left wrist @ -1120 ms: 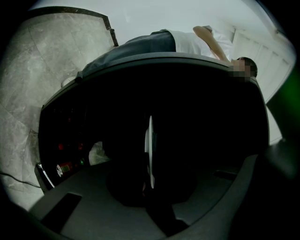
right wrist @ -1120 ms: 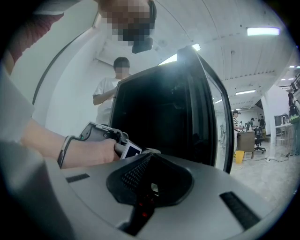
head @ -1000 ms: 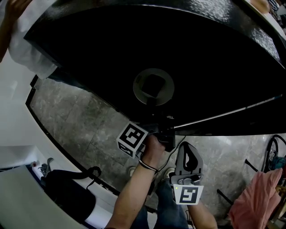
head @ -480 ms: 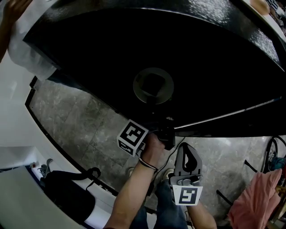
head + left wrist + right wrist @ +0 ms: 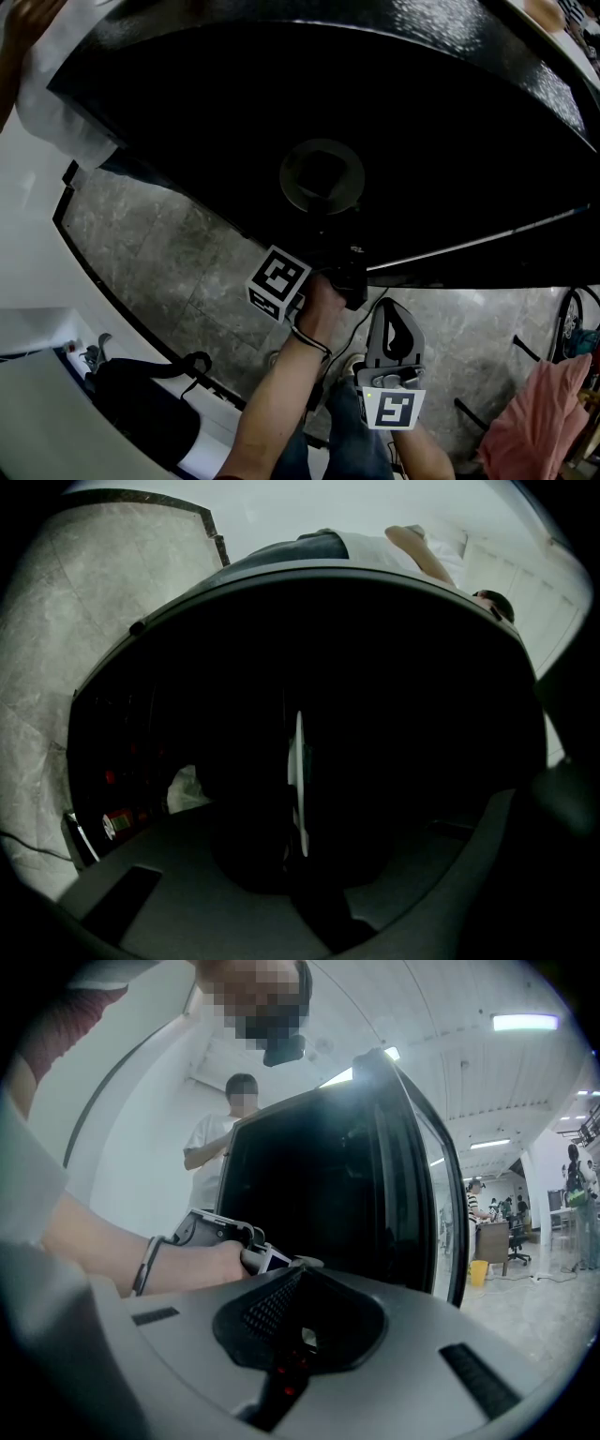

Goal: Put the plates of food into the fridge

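A round plate [image 5: 322, 178] hangs in the dark mouth of the black fridge [image 5: 450, 141], its contents too dim to make out. My left gripper [image 5: 321, 217] is shut on the plate's near rim, with its marker cube just below. In the left gripper view the plate [image 5: 298, 761] shows edge-on as a thin white line rising between the jaws of the left gripper [image 5: 298, 841]. My right gripper [image 5: 392, 323] hangs lower, beside the left wrist, shut and holding nothing. In the right gripper view the right gripper [image 5: 298, 1269] points at the fridge front [image 5: 319, 1185].
Inside the fridge at the left are a white bag [image 5: 186, 787] and a red can [image 5: 117, 822]. A person in a white shirt [image 5: 56, 84] stands by the fridge. A black backpack [image 5: 141, 398] and a pink cloth [image 5: 544, 412] lie on the marble floor.
The left gripper and the plate have crept slightly further toward the fridge's dark inside. The right gripper has stayed where it was.
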{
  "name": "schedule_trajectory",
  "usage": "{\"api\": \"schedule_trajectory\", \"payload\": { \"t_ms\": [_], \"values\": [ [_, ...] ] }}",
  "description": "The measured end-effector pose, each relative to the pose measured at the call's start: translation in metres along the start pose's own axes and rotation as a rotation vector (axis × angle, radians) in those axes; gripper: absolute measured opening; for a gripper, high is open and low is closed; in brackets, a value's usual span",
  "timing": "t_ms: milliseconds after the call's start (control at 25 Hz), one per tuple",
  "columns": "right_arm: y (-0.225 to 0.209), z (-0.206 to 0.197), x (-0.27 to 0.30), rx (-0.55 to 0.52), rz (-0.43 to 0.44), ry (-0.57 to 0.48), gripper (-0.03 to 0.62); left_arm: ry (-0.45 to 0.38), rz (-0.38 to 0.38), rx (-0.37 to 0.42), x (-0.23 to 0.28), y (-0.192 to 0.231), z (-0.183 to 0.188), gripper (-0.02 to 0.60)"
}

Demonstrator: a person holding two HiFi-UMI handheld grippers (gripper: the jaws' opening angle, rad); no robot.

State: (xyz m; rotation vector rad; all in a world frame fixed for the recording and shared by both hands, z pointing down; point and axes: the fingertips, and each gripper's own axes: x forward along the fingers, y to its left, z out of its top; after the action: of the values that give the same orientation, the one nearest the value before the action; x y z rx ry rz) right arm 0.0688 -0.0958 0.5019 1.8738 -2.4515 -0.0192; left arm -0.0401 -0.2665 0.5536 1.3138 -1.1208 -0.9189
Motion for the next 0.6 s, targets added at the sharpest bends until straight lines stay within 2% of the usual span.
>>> {"api": "schedule_trajectory", "payload": {
  "t_ms": [600],
  "values": [
    [-0.002,-0.005,-0.001,-0.005,-0.019,0.026,0.012,0.016,-0.023,0.015,0.012,-0.002,-0.001,0.021]
  ]
}}
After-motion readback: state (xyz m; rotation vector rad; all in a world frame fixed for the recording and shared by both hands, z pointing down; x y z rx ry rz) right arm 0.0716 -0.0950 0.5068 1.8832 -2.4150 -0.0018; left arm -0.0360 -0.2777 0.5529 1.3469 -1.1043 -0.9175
